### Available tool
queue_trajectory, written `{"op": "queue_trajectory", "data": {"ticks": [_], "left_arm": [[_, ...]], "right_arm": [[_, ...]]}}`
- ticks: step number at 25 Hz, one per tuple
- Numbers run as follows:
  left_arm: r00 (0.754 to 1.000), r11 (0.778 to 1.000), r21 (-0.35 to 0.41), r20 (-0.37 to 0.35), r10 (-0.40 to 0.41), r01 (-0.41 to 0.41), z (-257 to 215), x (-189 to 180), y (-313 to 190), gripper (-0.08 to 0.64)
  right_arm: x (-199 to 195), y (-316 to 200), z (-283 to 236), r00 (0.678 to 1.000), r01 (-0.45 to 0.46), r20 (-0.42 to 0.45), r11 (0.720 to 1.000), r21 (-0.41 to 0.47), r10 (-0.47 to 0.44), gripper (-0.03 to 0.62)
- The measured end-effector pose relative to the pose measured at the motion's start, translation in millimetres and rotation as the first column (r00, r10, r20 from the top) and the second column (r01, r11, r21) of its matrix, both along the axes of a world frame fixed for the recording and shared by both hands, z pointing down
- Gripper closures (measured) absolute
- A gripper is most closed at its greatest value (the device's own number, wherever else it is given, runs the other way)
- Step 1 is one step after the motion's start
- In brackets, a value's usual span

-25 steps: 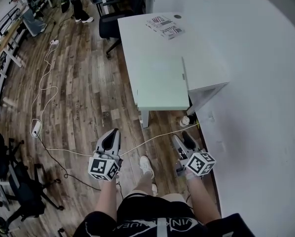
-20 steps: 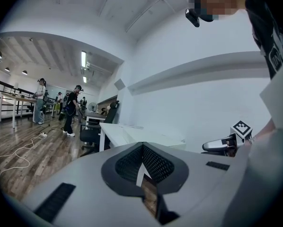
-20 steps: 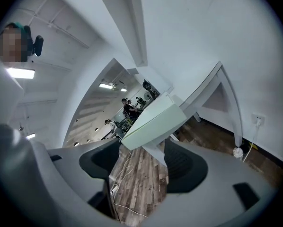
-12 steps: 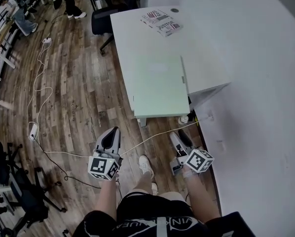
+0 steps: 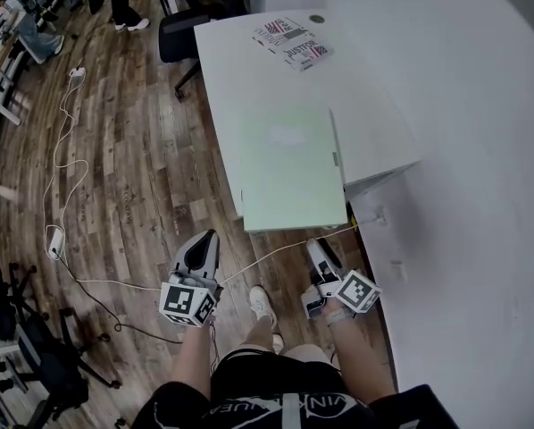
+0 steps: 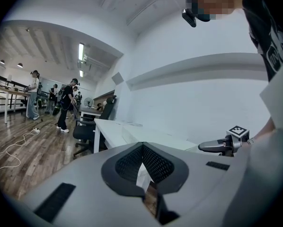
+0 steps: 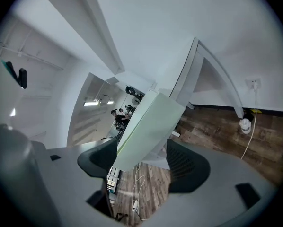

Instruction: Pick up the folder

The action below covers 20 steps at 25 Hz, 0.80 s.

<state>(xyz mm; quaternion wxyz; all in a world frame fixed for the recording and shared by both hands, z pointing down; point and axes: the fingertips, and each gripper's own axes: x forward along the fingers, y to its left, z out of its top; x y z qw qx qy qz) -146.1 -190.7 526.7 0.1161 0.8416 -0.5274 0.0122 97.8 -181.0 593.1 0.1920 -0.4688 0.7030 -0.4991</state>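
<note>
- Head view: bright, even indoor light. The white wall (image 5: 481, 150) and table (image 5: 240, 70) are nearly washed out, with little surface texture.
- The folder (image 5: 294, 186) carries a faint pale glare patch on its top face.
- The wood floor (image 5: 133, 168) has a dull sheen, and the shadows on it are soft and diffuse.
- Left gripper view: light comes from ceiling tube lamps (image 6: 80, 51) at upper left, which are blown out. The distant room is slightly soft.
- Right gripper view: dimmer overall and tilted. One strip lamp (image 7: 95, 103) is overexposed.
- All three views: strong fisheye bending, so straight edges curve toward the rim. Corners are black with vignette.
</note>
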Motion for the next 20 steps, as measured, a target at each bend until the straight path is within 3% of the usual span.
{"op": "queue_trajectory", "data": {"ticks": [3, 7, 20], "left_arm": [[1.0, 1.0, -0.003, -0.003, 0.007, -0.007, 5.0, -1.0, -9.1, 0.546], [1.0, 1.0, -0.012, 0.001, 0.018, -0.018, 10.9, -0.3, -16.7, 0.546], [1.0, 0.998, -0.061, 0.005, -0.005, 0.005, 32.0, 6.4, -22.9, 0.546]], "right_arm": [[-6.3, -10.4, 2.6, 0.999, 0.0, 0.047, 1.0, 0.004, -0.001, 0.273], [-25.2, -27.8, -11.2, 0.993, 0.064, 0.091, 0.992, 0.112, -0.074, 0.258], [-32.0, -42.8, 18.7, 0.981, 0.048, 0.188, 0.998, 0.03, -0.053, 0.247]]}}
